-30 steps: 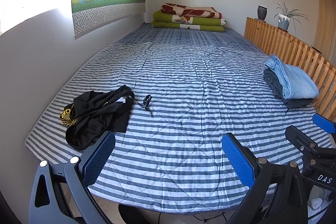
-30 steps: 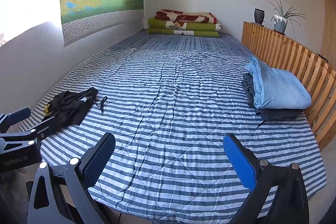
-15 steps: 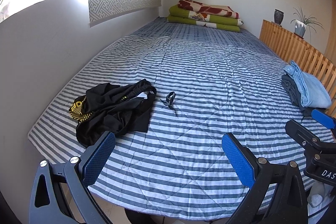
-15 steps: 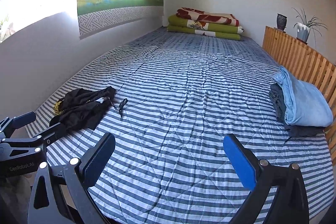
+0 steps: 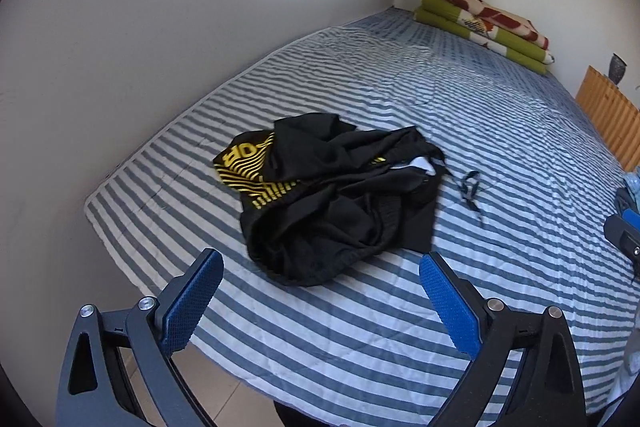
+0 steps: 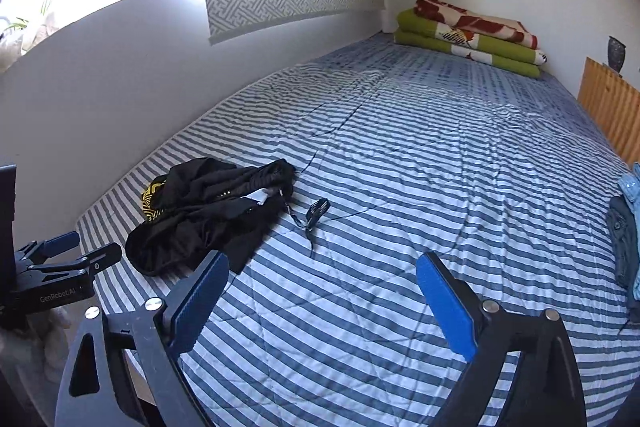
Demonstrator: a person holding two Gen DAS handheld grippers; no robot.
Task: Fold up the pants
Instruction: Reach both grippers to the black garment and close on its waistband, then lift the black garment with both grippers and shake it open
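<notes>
Black pants point(image 5: 332, 199) with yellow print lie crumpled near the wall-side corner of a striped bed point(image 5: 480, 131), as the left tongs point(image 5: 320, 301) and right tongs point(image 6: 322, 301) hover spread wide and empty above the near edge.

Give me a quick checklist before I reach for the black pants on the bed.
1. Left gripper jaws open, nothing held: ok.
2. Right gripper jaws open, nothing held: ok.
3. Black pants within view of both cameras: ok.
4. Pants laid flat for folding: not ok, they lie crumpled in a heap.
5. Waistband and leg ends located: cannot tell, the heap hides them.
6. Loose drawstring trailing on the striped bedcover beside the pants: not ok, mind it when grasping.
</notes>
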